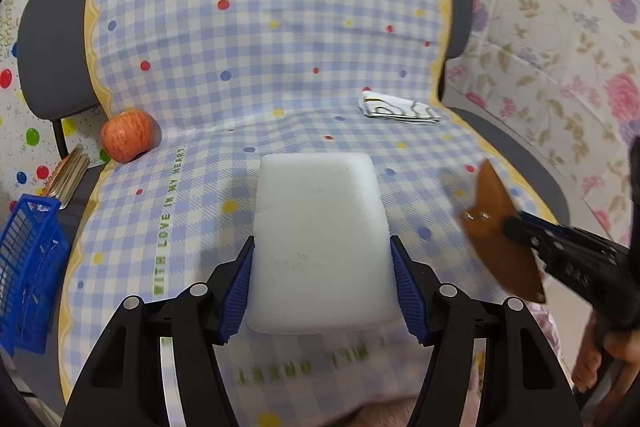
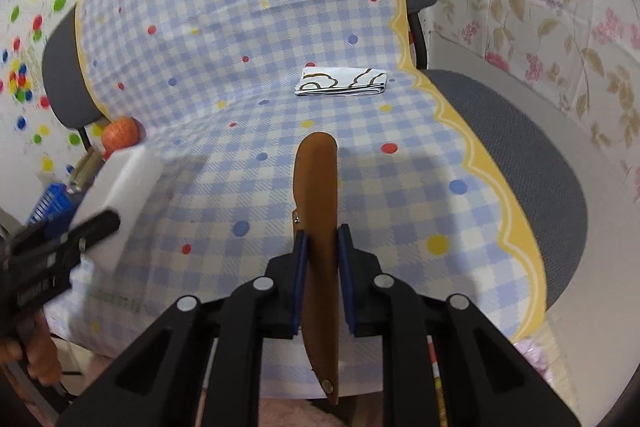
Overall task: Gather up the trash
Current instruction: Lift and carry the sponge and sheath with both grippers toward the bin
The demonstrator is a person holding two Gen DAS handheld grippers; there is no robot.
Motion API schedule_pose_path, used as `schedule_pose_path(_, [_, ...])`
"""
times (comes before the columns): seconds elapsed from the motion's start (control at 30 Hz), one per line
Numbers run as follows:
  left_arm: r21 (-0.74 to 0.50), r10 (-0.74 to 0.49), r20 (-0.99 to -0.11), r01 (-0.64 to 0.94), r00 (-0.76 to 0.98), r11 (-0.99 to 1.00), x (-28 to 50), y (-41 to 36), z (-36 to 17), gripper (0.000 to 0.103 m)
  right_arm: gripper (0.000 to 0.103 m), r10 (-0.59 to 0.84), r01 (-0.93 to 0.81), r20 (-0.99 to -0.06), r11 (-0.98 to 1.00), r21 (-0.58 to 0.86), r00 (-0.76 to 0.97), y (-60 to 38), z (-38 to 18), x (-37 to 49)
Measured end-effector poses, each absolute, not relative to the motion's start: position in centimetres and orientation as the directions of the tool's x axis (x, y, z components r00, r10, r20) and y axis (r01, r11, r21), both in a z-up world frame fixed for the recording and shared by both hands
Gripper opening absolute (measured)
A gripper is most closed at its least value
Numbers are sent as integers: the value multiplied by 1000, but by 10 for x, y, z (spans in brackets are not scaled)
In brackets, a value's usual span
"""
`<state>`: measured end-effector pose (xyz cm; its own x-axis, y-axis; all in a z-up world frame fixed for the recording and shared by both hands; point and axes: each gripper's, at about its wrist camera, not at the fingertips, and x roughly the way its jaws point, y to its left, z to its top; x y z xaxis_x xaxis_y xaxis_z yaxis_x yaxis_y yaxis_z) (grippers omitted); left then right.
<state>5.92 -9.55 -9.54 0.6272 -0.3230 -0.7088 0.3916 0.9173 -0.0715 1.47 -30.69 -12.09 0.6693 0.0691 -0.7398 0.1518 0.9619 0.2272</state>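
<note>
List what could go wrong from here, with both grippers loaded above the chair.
1. The right gripper pinches the thin brown leather sheath only near its middle, so it could pivot or slip out.
2. The left gripper clamps just the near end of the white foam block; the soft block may sag or pull free.
3. Both loads hang close together, and swinging toward the blue basket might knock the apple off the seat edge.
</note>
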Motion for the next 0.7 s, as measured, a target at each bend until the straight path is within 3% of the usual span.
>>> schedule_pose_path(0.27, [-54, -334, -686, 413, 646, 909, 35, -99, -82, 64, 14, 63, 141, -709, 964, 225, 703, -307, -102, 7])
schedule_pose_path(0.7, [-58, -484, -589, 564, 647, 824, -37, -144, -42, 64, 14, 2, 170, -644, 964, 205, 765, -323, -54, -89])
